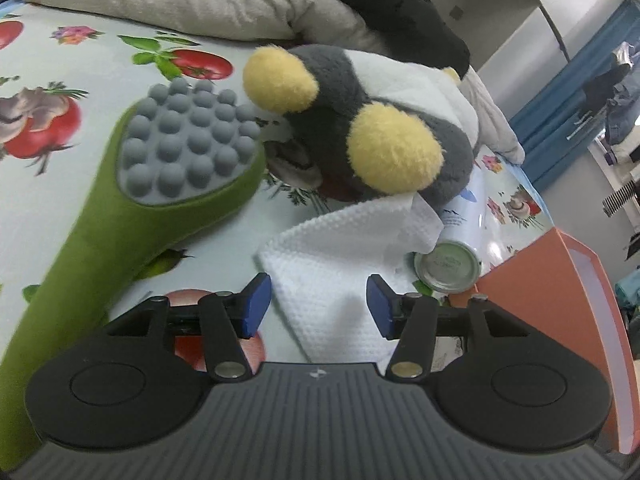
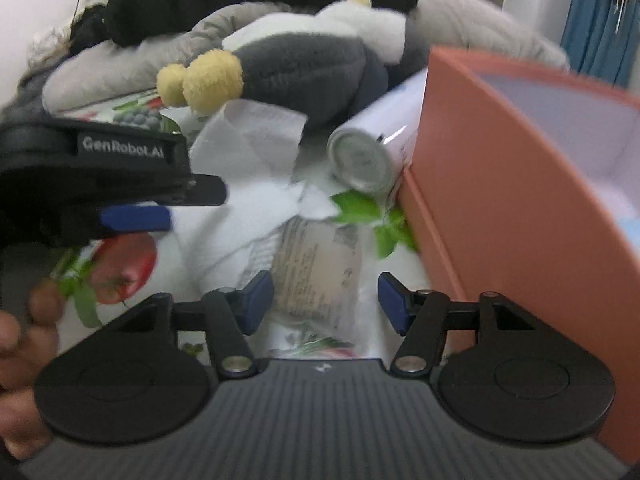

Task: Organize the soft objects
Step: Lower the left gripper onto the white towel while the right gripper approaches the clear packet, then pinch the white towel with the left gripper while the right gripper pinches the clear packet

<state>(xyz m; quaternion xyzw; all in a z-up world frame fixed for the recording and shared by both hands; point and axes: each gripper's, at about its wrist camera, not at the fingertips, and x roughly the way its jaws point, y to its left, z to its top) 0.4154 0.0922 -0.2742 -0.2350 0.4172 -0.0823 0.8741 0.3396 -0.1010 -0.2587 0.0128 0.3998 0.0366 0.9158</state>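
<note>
Both tongs, left [image 1: 319, 307] and right [image 2: 326, 303], released and empty; I should pinch the cloth [image 1: 340, 248] at its edge, clear of the can [image 1: 448, 268].

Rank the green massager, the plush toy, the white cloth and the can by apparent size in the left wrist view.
1. green massager, nearest the camera, so unsure
2. plush toy
3. white cloth
4. can, partly hidden
</note>
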